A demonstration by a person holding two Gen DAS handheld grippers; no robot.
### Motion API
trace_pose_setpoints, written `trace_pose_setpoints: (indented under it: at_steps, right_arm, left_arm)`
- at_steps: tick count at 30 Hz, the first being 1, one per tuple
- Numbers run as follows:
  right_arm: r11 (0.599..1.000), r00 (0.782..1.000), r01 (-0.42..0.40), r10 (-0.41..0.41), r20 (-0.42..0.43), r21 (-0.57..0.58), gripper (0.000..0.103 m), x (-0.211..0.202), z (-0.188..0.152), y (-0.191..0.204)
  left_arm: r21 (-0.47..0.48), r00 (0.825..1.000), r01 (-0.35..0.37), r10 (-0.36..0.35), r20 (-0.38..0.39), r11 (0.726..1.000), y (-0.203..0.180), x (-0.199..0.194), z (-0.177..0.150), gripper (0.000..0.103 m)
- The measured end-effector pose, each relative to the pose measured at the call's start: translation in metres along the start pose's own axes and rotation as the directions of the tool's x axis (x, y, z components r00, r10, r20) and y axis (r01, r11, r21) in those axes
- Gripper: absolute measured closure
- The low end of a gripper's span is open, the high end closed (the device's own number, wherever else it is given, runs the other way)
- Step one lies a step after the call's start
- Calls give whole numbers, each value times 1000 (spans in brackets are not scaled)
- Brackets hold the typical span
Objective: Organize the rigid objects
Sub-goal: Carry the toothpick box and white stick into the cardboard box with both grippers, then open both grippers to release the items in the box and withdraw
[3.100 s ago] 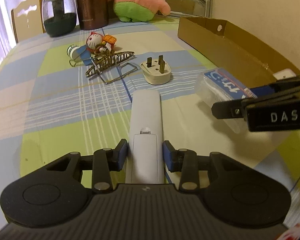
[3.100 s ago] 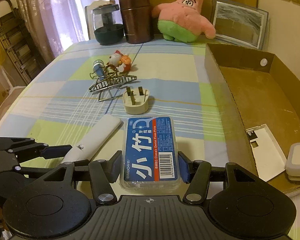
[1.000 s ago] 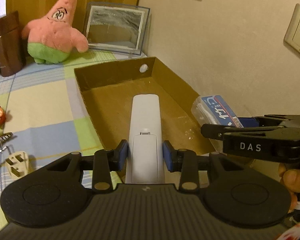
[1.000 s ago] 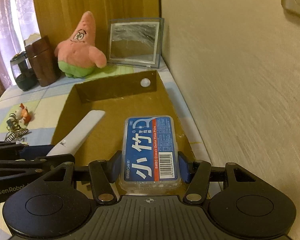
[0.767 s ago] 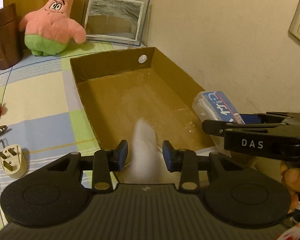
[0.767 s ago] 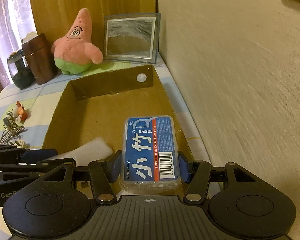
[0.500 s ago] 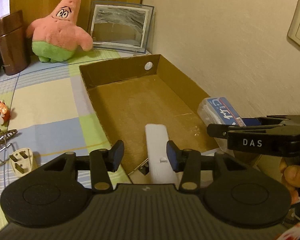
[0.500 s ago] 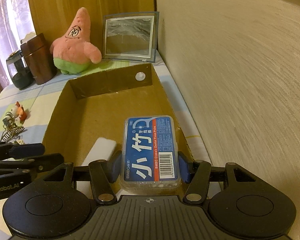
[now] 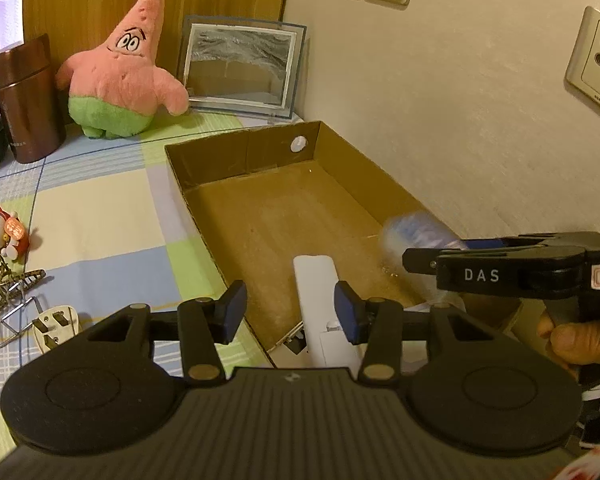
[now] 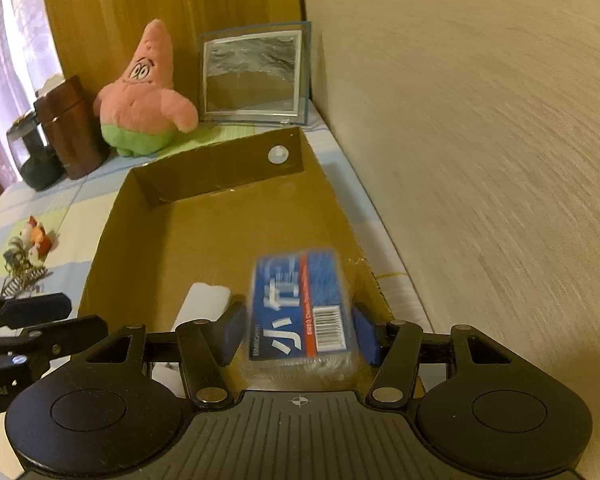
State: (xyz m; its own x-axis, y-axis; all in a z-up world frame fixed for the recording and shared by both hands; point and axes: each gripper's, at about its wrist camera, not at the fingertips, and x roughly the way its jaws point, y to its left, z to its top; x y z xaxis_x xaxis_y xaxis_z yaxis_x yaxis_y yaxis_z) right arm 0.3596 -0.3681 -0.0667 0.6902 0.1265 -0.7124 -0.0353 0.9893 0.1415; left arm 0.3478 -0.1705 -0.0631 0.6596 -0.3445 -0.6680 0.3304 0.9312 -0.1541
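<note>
A white remote (image 9: 314,276) lies on the floor of the open cardboard box (image 9: 240,156), near its front end. My left gripper (image 9: 290,312) hangs just above it; its jaws are opening and its blue pads (image 9: 232,308) are clear of the remote. The blue-labelled floss box (image 10: 300,312) sits blurred and tilted between the pads of my right gripper (image 10: 300,332), with a gap at the left pad, so it is slipping free over the cardboard box (image 10: 220,176). The remote's (image 10: 206,304) end shows beside it. In the left wrist view the right gripper (image 9: 416,260) reaches in from the right.
A wall runs along the box's right side. A pink star plush (image 9: 120,80), a picture frame (image 9: 240,68) and a brown canister (image 9: 24,96) stand behind it. On the checked cloth to the left lie a plug adapter (image 9: 56,328), a wire rack (image 9: 4,292) and a small toy (image 9: 8,232). A hand (image 9: 576,340) holds the right gripper.
The left gripper let go of the remote, which dropped into the cardboard box, and its jaws spread wider. The floss box, held sharp and square before, now blurs and tips forward between the right pads.
</note>
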Motion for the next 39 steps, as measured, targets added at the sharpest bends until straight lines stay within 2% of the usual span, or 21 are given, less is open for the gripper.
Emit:
trace_pose_setpoints:
  at_steps: [6,11,15,18,25,30,39]
  right_arm:
    - [1000,1000,17,-17,24,7,46,-13,1,-2]
    - [1000,999,23,-23,40,13,40,-28,4,0]
    - [1000,998,11,-11,54,9,39,-45,6,6]
    - [1000,997,-3,3,73,-2,38,-61,7,15]
    - [998,995,-35,39,91,-43,33,-92,5,49]
    - [994,994,-67,74,84,-85,30,-104,0,78]
    - [982,987,-125,137,81,-138,24,-115,-7,131]
  left_arm:
    - [0,1000,-2,2,8,1000,1,-6,0,56]
    - [-9,1000,-9,9,16,1000,4,-17,1,45]
    - [-12,999,-18,19,31,1000,8,-33,2,42]
    - [-7,999,-31,31,43,1000,12,-47,3,35]
    - [-20,995,-71,72,63,997,26,-81,1,25]
    - [-40,992,-98,101,71,994,43,-108,-4,23]
    - [-49,984,-152,156,87,987,79,-151,-16,12]
